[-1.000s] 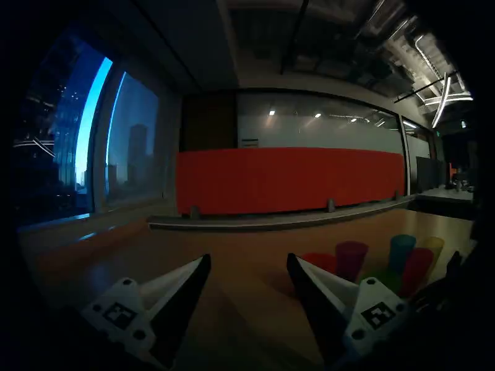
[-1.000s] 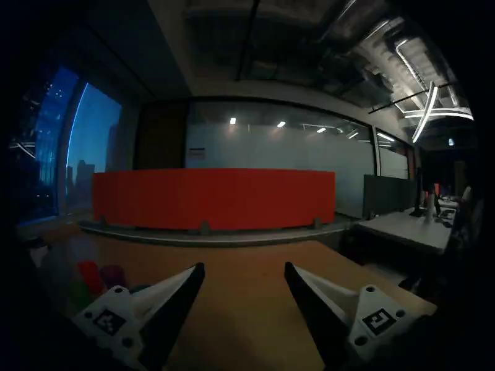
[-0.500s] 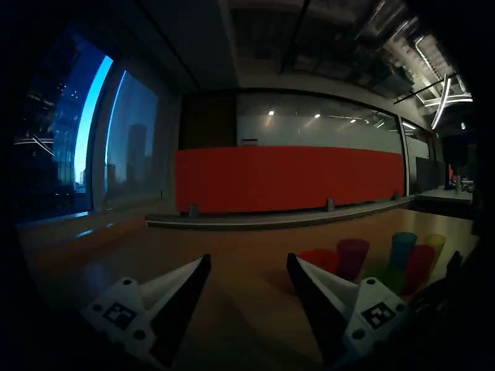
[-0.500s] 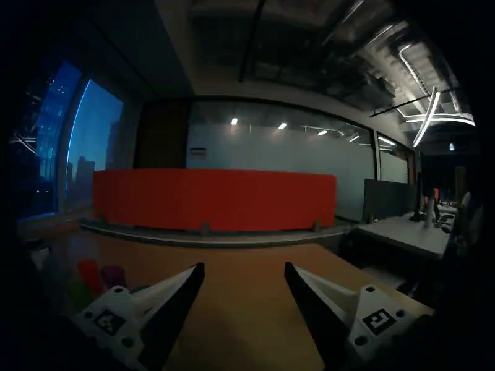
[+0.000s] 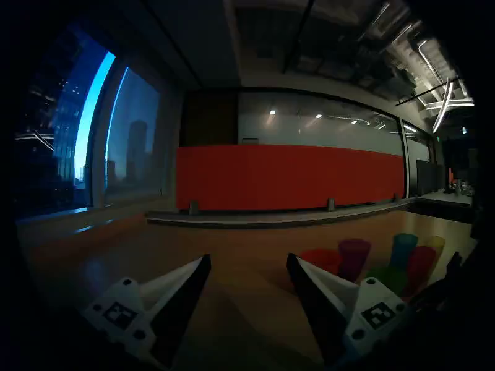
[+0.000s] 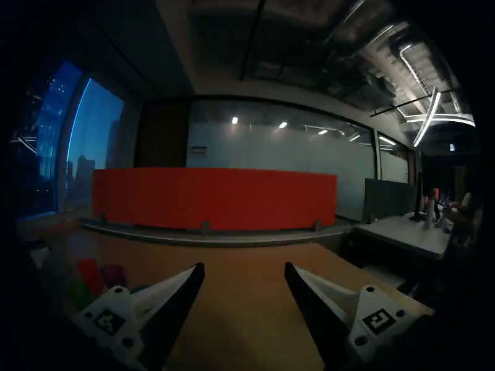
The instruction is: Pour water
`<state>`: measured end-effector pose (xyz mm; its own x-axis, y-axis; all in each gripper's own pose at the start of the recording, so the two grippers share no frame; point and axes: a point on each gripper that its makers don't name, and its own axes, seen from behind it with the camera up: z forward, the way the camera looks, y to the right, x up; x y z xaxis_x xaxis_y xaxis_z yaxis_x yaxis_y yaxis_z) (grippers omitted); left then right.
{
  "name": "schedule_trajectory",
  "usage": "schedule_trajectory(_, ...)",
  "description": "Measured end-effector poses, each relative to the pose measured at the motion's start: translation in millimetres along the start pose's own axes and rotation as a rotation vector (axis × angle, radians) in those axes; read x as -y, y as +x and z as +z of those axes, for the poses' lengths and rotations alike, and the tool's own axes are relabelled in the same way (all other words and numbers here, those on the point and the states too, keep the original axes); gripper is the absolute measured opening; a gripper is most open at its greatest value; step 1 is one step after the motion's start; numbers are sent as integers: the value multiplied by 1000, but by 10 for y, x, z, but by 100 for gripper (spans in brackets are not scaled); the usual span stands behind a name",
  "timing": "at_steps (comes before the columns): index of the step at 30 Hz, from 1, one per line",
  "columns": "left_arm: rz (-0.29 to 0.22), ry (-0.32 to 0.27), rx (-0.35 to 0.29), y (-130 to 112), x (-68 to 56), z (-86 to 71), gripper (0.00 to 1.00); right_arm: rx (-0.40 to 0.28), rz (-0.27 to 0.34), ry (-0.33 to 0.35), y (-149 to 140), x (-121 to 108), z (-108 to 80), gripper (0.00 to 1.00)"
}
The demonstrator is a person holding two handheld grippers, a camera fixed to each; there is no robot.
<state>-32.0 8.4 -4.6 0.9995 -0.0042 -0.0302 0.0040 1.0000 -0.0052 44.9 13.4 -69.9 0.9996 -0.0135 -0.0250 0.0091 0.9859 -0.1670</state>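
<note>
Several coloured cups (image 5: 354, 256) stand just right of the left gripper (image 5: 248, 256).

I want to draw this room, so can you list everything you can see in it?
cups: about six; red, purple, blue, yellow, green; clustered on the table, right of the left gripper
table: one; brown wood; under both grippers
screen: one; red; along the table's far edge
windows: several panes; dusky blue; left wall
ceiling lights: a few strips; white; upper right
second desk: one; pale; off to the right
left gripper: one; white and black fingers; open, empty
right gripper: one; same colours; open, empty
</note>
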Motion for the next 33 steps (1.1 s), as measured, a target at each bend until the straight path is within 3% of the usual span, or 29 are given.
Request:
schedule_trajectory(11, 0, -1, 2, -16, -8, 2, 91, -10, -7, 2, 26, -2, -21, 100)
schedule_trajectory(33, 1, -2, 2, -9, 1, -2, 91, -64, -90, 7, -41, -84, 20, 100)
